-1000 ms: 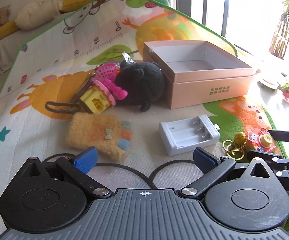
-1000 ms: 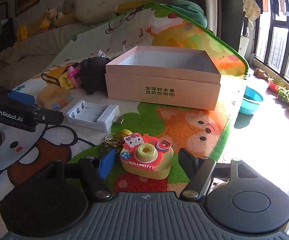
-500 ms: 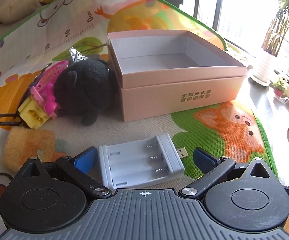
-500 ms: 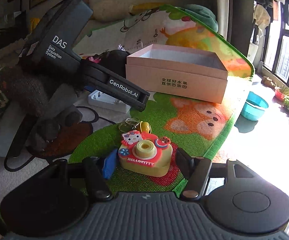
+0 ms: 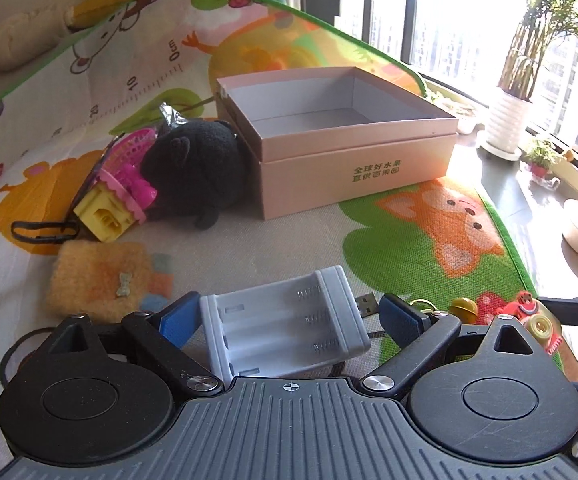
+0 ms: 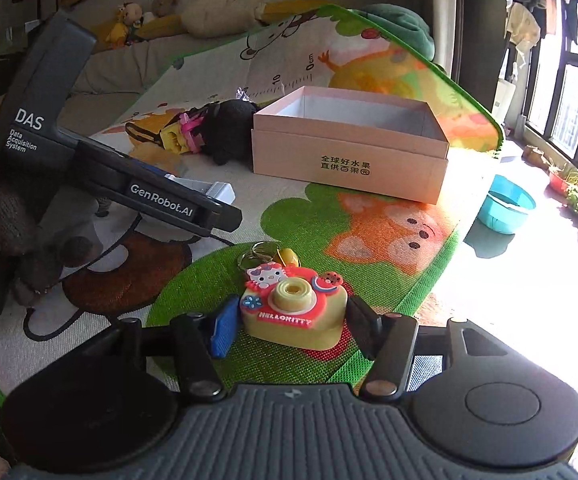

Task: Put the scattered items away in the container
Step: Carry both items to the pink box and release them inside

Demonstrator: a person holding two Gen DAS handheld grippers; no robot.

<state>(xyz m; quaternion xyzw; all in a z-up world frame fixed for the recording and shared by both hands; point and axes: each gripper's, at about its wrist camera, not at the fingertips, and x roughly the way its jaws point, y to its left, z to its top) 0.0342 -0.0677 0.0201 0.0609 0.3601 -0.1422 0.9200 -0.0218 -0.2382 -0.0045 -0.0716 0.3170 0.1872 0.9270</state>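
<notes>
The open pink box point(image 5: 349, 148) stands on the play mat, also in the right wrist view point(image 6: 349, 152). My left gripper point(image 5: 289, 318) is open around a white battery charger point(image 5: 285, 320); the right pad stands clear of it. My right gripper point(image 6: 289, 322) is open around a yellow Hello Kitty toy camera point(image 6: 293, 312) with a key ring; the pads sit close beside it. A black plush point(image 5: 197, 168), a pink-and-yellow toy house point(image 5: 117, 196) and an orange fuzzy pouch point(image 5: 105, 276) lie left of the box.
The left gripper's body point(image 6: 101, 168) crosses the left side of the right wrist view. The toy camera also shows at the left wrist view's right edge point(image 5: 537, 324). A blue basin point(image 6: 507, 208) and plant pots stand on the floor beyond the mat's right edge.
My left gripper moved forward so the charger lies deeper between its fingers. My right gripper came closer around the toy camera.
</notes>
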